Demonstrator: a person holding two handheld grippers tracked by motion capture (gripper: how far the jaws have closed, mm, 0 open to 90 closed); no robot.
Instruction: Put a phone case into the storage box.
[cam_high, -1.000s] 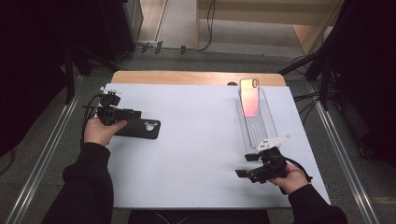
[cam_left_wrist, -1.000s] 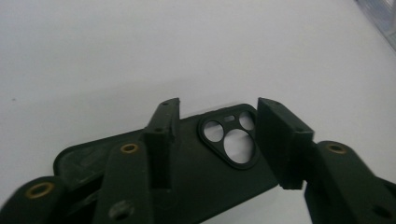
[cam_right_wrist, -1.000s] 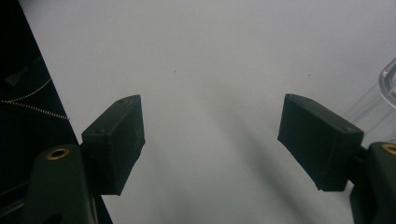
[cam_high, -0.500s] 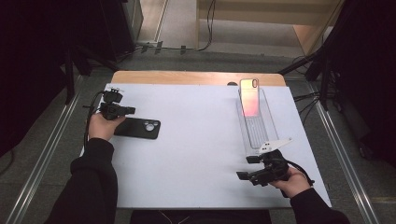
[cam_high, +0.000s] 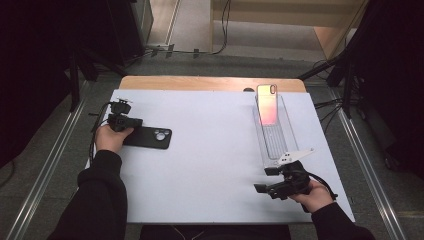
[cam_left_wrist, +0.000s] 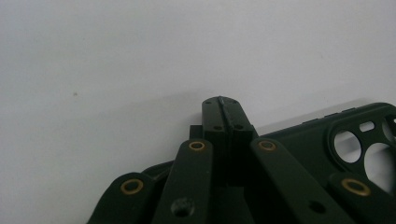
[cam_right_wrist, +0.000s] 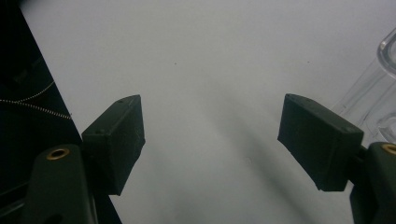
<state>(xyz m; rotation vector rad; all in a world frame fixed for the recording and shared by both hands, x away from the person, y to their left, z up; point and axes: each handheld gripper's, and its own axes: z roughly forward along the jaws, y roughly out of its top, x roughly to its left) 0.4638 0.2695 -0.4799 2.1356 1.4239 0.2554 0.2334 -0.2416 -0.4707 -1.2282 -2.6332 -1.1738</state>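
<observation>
Left gripper pinched at the near-left end of the black phone case; right gripper idle, jaws spread.

I read my left gripper with its jaws pressed together; they have just been closing, and whether the case's edge is caught between the tips I cannot tell. The black phone case lies flat at the left of the white table, camera cutouts at its right end. My right gripper hangs spread over bare table near the right corner, beside the clear tray that props up the pink phone. I judge the step to be seizing the case; next I must confirm the grip, then lift.
</observation>
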